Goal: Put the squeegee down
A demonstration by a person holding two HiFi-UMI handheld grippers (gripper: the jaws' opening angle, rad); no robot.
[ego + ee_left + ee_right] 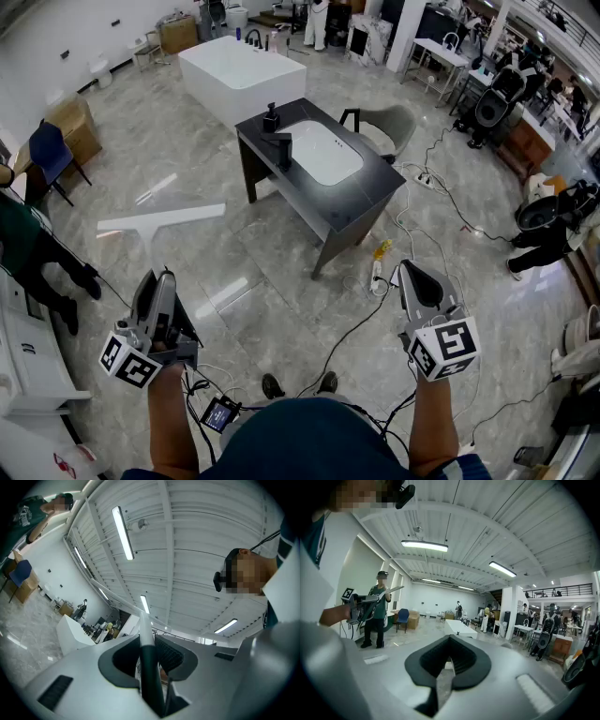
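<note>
The squeegee (pixel 161 219) has a long white blade held crosswise above the floor, with a dark handle running back into my left gripper (pixel 161 276). In the left gripper view the handle (pixel 149 663) stands upright between the jaws of that gripper (pixel 147 639), which is shut on it and tilted upward toward the ceiling. The right gripper view shows the same squeegee (pixel 387 591) in the left hand at far left. My right gripper (pixel 411 268) is held out at the right and is shut with nothing in it (pixel 450 641).
A dark table (pixel 361 202) with a white basin and a black tap stands ahead. Beyond it is a white block (pixel 239 75), and beside it a grey chair (pixel 389 124). Cables and a power strip (pixel 377 276) lie on the floor. A person in green (pixel 23 244) stands at left.
</note>
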